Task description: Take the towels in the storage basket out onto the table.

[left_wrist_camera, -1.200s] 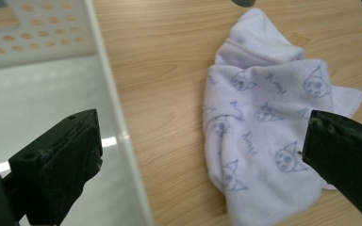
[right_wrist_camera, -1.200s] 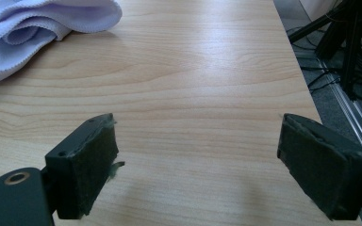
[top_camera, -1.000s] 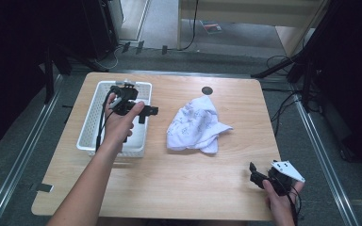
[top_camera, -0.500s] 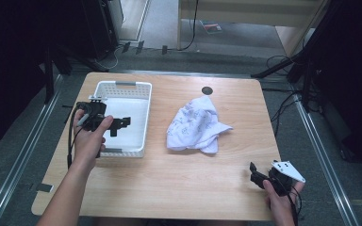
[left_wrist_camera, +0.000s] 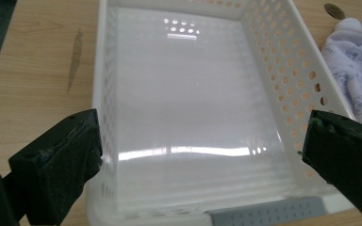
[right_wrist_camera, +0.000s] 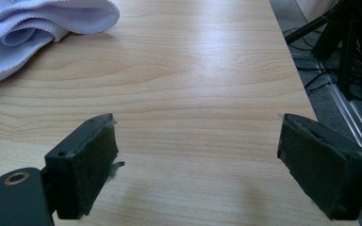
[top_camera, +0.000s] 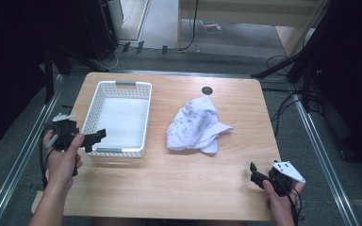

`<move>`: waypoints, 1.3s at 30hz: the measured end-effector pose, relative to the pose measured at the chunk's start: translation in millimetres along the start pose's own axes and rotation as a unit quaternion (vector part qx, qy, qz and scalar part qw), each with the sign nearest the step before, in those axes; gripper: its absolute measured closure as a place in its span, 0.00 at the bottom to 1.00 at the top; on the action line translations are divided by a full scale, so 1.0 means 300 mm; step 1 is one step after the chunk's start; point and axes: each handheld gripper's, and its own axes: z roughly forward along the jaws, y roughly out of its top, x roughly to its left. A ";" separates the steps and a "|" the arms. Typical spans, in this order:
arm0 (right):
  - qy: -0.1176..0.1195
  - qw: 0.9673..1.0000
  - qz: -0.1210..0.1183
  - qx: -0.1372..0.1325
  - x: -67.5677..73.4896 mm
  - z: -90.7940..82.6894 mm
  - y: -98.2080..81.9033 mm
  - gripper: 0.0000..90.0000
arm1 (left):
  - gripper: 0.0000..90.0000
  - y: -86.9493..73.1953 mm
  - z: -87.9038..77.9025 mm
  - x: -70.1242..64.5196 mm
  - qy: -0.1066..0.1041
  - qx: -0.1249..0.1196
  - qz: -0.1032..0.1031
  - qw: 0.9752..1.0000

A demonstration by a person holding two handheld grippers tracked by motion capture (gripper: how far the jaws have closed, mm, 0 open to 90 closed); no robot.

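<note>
The left tongs (top_camera: 94, 139) sit in the left hand (top_camera: 63, 153) at the left side of the high view, jaws spread wide with nothing between them; the left forearm rises from the bottom edge; the right tongs (top_camera: 254, 173) lie low at the lower right in the right hand (top_camera: 278, 197), jaws also wide apart and empty, pointing left.
</note>
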 end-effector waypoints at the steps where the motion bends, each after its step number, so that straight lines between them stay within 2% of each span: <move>1: 0.000 1.000 0.000 0.000 0.000 0.000 0.000 0.14 | 0.00 -0.016 -0.008 0.013 0.003 -0.006 -0.004 1.000; 7: -0.001 1.000 0.001 0.000 0.001 0.000 0.000 0.14 | 0.00 -0.078 -0.039 0.063 0.000 -0.026 -0.017 1.000; 9: -0.002 1.000 0.000 -0.001 0.001 0.000 0.000 0.14 | 0.00 -0.120 -0.051 0.093 0.001 -0.040 -0.026 0.999; 13: -0.003 1.000 0.000 0.000 0.002 0.000 0.000 0.14 | 0.00 -0.179 -0.058 0.128 0.009 -0.053 -0.028 0.998; 14: -0.003 1.000 0.000 0.000 0.001 0.000 0.000 0.14 | 0.00 -0.179 -0.058 0.128 0.009 -0.053 -0.028 0.998; 18: -0.004 1.000 0.002 0.000 0.000 -0.001 -0.001 0.14 | 0.00 -0.245 -0.071 0.172 0.012 -0.086 -0.039 0.995; 21: -0.006 1.000 0.003 0.001 0.001 -0.001 -0.001 0.14 | 0.00 -0.281 -0.067 0.195 0.019 -0.099 -0.035 0.994; 28: -0.008 1.000 0.004 0.001 0.001 -0.001 -0.001 0.14 | 0.00 -0.350 -0.026 0.233 0.041 -0.102 -0.027 0.994; 30: -0.008 1.000 0.003 0.001 0.001 -0.001 -0.001 0.14 | 0.00 -0.371 -0.011 0.243 0.029 -0.096 -0.019 0.995; 36: -0.006 1.000 0.010 0.001 -0.004 -0.001 -0.001 0.13 | 0.00 -0.384 -0.004 0.233 0.036 -0.109 -0.003 0.993; 37: -0.006 1.000 0.012 0.000 -0.006 -0.001 -0.001 0.13 | 0.00 -0.385 0.002 0.232 0.039 -0.104 -0.004 0.994; 38: -0.006 1.000 0.013 0.000 -0.007 -0.002 -0.001 0.13 | 0.00 -0.386 0.013 0.226 0.056 -0.102 -0.005 0.993; 39: -0.007 1.000 0.012 0.000 -0.006 -0.001 -0.001 0.13 | 0.00 -0.386 0.013 0.226 0.056 -0.102 -0.005 0.993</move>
